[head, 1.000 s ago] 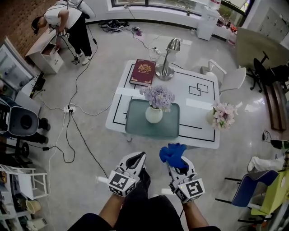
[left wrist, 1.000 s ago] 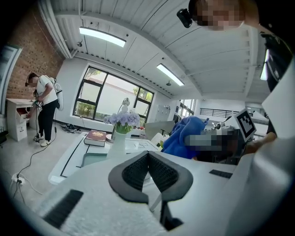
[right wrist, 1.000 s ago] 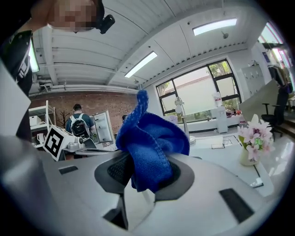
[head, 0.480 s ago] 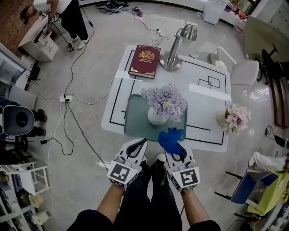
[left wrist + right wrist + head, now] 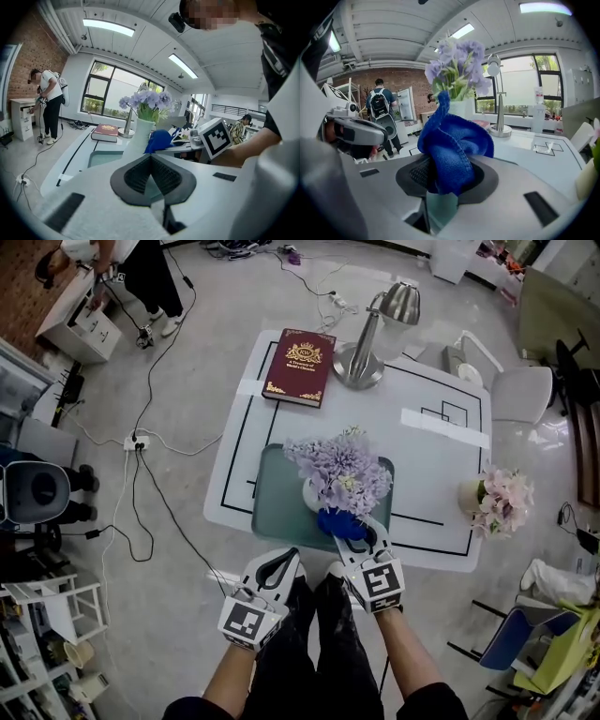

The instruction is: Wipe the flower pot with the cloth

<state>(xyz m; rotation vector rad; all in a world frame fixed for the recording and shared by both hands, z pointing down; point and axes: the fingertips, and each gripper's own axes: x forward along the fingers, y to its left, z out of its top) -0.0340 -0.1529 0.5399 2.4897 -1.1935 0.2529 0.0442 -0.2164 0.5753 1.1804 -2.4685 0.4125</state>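
Note:
A white flower pot (image 5: 315, 493) with purple flowers (image 5: 339, 470) stands on a teal mat (image 5: 272, 498) on the white table (image 5: 427, 460). My right gripper (image 5: 357, 532) is shut on a bunched blue cloth (image 5: 341, 523), which sits against the pot's near side under the blooms. In the right gripper view the cloth (image 5: 452, 143) fills the jaws and the pot (image 5: 458, 108) rises just behind it. My left gripper (image 5: 277, 565) hangs shut and empty off the table's near edge. Its own view shows the pot (image 5: 139, 133) and cloth (image 5: 159, 140) ahead.
A red book (image 5: 298, 367) and a silver desk lamp (image 5: 373, 338) stand at the table's far side. A second pot of pink flowers (image 5: 497, 498) sits at the right edge, with a white chair (image 5: 514, 390) behind. Cables (image 5: 141, 442) trail on the floor to the left.
The person has stepped up to the table. My right gripper carried the blue cloth forward from short of the table edge to the pot. The left gripper stayed shut and low.

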